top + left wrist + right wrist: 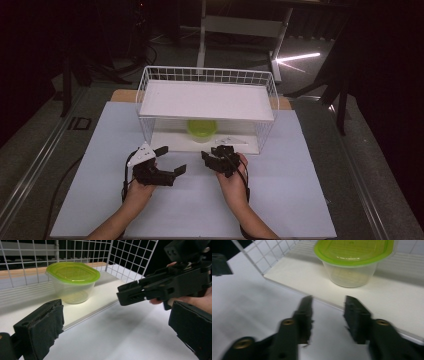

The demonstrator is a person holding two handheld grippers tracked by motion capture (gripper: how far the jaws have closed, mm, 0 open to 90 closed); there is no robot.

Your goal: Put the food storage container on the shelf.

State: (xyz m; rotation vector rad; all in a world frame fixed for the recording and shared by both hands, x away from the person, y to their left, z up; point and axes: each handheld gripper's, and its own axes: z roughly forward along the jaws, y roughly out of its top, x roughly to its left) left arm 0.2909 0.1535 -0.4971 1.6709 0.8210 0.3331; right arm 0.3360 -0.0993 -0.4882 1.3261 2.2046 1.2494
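Container on rack's lower shelf; both jaws apart, empty.

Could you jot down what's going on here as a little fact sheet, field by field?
Setting: white table with a white wire rack that has two shelves
Item in rack: clear container with green lid, upright on the lower shelf
Left gripper: jaws wide open, nothing between them, in front of the rack
Right gripper: jaws partly open, nothing between them, pointing at the container
Contact: neither gripper touches the container
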